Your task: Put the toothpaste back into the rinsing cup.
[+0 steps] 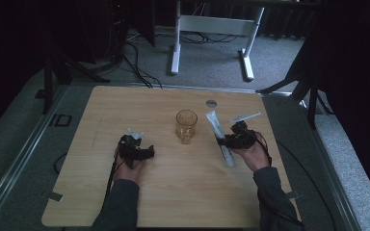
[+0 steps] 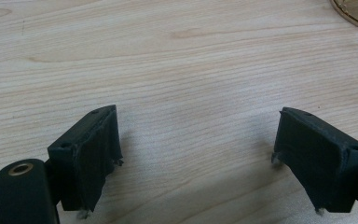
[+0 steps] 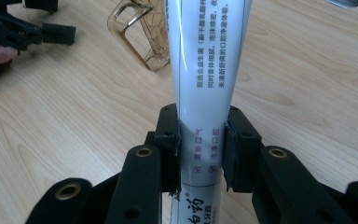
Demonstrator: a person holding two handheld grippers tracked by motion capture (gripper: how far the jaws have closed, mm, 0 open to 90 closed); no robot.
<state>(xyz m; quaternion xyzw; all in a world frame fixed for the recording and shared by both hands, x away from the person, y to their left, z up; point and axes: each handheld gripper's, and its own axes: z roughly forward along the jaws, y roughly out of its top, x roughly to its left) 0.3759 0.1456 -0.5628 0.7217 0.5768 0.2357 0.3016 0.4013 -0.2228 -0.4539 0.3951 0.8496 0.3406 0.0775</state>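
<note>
A: Which way does the white toothpaste tube (image 1: 220, 137) run?

B: In the high view its long axis goes from about 11 o'clock, far end near the amber glass (image 1: 186, 126), to about 5 o'clock, near end by the person's right hand (image 1: 254, 156). It lies low along the wooden counter (image 1: 173, 192); whether it rests on the wood or hangs just clear of it cannot be told. In the right gripper view the tube (image 3: 208, 70) points straight to 12 o'clock, widening as it runs away from the camera.

A: What is cut off or hard to read?

B: The tube's far end leaves the top of the right gripper view, and its near end drops out at the bottom edge. The print is small Chinese text, too fine to read in most places. The high view is dim, so neither end can be told for a cap. In the left gripper view the glass (image 2: 356, 14) shows as an amber sliver at 1 o'clock.

A: And the jaws?

B: The right gripper (image 3: 201, 140) has its jaws clamped on the tube, one pad on each side of the narrower part, the tube centred between them. The left gripper (image 2: 198, 154) sits with jaws wide apart, bare counter between them. In the high view it (image 1: 137, 150) lies at about 8 o'clock from the glass, well apart from the tube.
</note>
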